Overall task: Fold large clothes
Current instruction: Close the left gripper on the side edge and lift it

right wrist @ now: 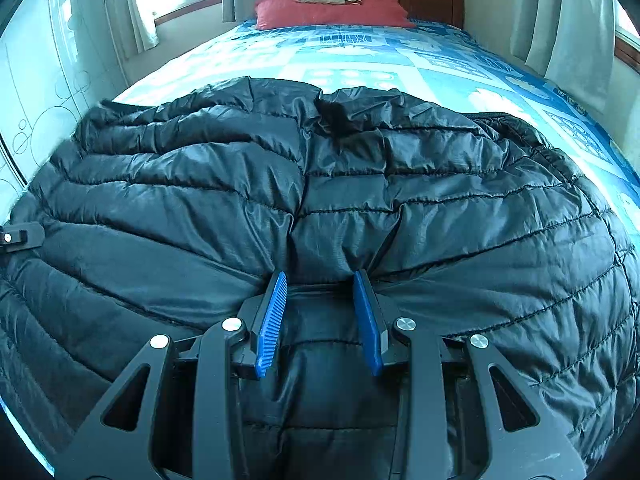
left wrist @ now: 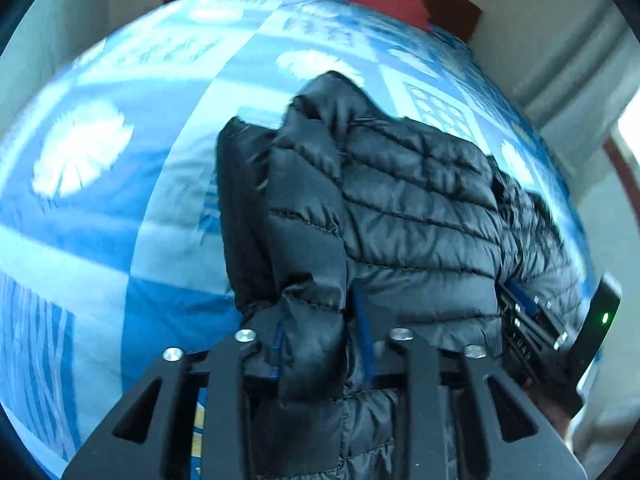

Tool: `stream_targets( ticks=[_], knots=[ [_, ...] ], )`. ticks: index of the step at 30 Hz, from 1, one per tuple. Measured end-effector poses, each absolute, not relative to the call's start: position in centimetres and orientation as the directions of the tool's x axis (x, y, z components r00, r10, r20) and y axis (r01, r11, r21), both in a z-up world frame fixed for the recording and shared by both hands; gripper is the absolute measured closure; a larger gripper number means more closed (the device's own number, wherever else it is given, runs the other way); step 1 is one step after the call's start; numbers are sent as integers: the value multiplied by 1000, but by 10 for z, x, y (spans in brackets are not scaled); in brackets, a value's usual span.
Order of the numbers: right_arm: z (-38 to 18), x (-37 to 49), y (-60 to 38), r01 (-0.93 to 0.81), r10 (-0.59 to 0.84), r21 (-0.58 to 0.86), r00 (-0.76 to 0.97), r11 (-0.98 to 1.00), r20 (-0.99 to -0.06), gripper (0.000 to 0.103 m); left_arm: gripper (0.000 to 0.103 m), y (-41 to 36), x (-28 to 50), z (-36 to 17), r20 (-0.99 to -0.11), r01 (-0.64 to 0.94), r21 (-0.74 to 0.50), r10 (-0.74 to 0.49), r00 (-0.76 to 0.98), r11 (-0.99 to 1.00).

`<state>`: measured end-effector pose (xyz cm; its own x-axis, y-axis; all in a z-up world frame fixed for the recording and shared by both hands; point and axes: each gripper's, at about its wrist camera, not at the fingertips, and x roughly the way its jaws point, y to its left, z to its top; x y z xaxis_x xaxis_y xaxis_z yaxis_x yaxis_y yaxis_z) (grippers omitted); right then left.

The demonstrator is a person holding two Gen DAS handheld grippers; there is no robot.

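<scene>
Black puffer jacket (right wrist: 320, 200) lies on the blue patterned bedspread (right wrist: 360, 60), its hem nearest both grippers. Left gripper (left wrist: 320, 340) is narrowed on a bunched fold of hem, padding bulging between and beyond the fingers. Right gripper (right wrist: 320, 320) clamps the hem likewise; quilting puckers toward its blue pads (right wrist: 272, 320). Judged: two grips readied to lift the hem for a fold
</scene>
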<state>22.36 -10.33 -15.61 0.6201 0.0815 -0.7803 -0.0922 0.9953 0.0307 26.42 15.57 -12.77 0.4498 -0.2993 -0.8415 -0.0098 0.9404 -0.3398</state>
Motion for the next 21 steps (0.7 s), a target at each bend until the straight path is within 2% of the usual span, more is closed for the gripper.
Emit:
stream_targets(
  ticks=[3,4,5,7,9,10,12,14,16,17,21],
  knots=[
    [-157,224,-101,-93,79,27,623,995,-778,68,59,161,262,-131,-842,-11,-341,-301,447,940],
    [-157,223,-102,-93,79,27,623,995,-778,68,51,160,260,-130,-847,-3,-321,-286,447,947],
    [-157,224,-100,-93,77,24,625,995,-777,68,38,157,259,-133,-855,12,-297,-271,442,955],
    [-158,223,-101,-93,76,23,626,995,-776,68,18,151,259,-141,-865,62,-288,-288,412,956],
    [-159,223,-101,-93,77,23,626,995,-776,68,16,145,261,-151,-865,99,-268,-285,413,958],
    [-157,224,-100,-93,77,24,627,995,-775,68,17,147,263,-154,-863,95,-290,-303,404,952],
    [-158,225,-99,-92,76,23,626,995,-776,68,30,158,267,-154,-842,52,-375,-363,400,926],
    [-158,224,-99,-93,71,15,628,996,-775,68,59,157,266,-145,-835,52,-388,-375,403,920],
    [-159,226,-98,-95,64,5,630,995,-774,68,74,151,264,-133,-844,65,-343,-338,416,937],
    [-160,225,-97,-96,61,0,630,995,-774,68,80,149,261,-127,-845,68,-328,-325,424,942],
    [-161,228,-93,-96,47,-18,632,995,-774,68,87,137,252,-97,-842,53,-282,-274,465,958]
  ],
)
